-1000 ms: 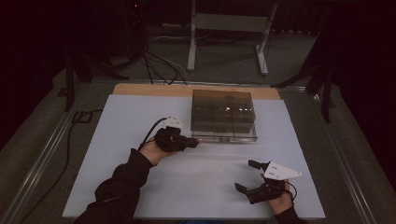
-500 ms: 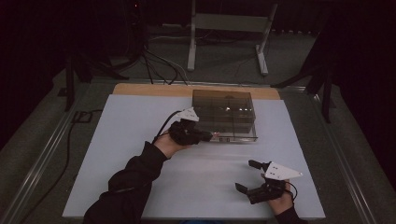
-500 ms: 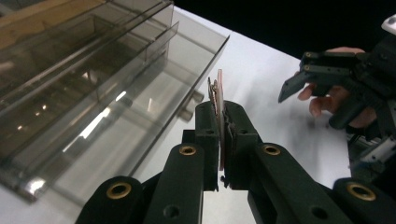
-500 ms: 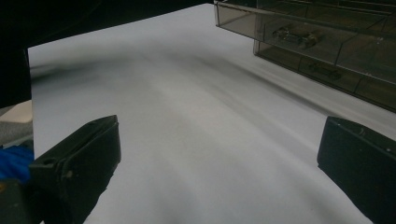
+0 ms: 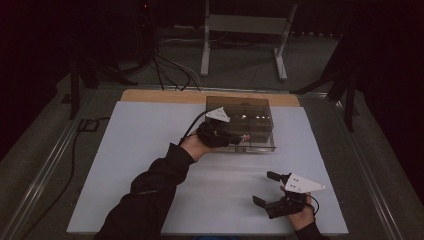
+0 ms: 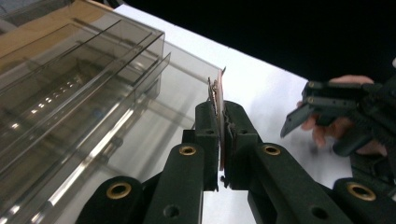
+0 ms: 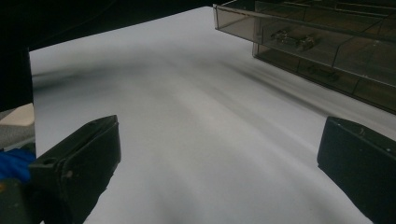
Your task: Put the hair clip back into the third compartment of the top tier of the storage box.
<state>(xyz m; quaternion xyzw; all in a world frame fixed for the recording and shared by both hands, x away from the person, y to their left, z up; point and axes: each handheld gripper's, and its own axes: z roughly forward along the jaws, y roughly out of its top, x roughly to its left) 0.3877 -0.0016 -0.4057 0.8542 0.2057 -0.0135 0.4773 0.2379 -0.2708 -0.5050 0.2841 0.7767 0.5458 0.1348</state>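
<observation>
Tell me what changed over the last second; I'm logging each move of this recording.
The left gripper, shut on a thin card, moved from the mat left of the clear box across to the box's front edge. The right gripper stayed open and in place at the mat's near right; the box did not shift.

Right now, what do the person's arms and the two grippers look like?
Both grippers are black. The left gripper and the right gripper each carry a pale three-cornered plate on top. Up close, the left one's jaws are chunky black links with brass-coloured rivets. A black cable trails from the left gripper. The left arm wears a dark sleeve.
</observation>
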